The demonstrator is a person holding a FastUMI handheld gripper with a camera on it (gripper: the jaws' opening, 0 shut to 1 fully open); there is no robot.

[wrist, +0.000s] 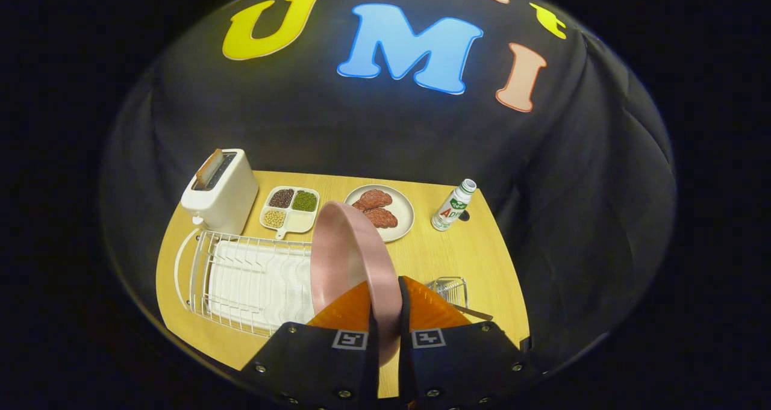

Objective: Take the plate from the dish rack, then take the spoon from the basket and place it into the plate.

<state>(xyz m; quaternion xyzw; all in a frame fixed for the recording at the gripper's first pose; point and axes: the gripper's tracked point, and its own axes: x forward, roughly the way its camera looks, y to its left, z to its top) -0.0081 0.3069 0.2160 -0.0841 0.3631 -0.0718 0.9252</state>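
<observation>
A pink plate (346, 253) stands on edge between my two orange fingers (346, 313), and my gripper (385, 313) is shut on its rim. The plate is lifted above the right end of the white wire dish rack (241, 277), which has nothing else in it. Just right of my fingers sits a small wire basket (450, 289), partly hidden behind them. A spoon handle (473, 312) pokes out of the basket toward the right.
On the wooden table (476, 259), beyond the rack, stand a white toaster (220, 190) with a slice in it, a divided tray of beans (290, 208), a plate of meat (380, 210) and a small bottle (453, 205).
</observation>
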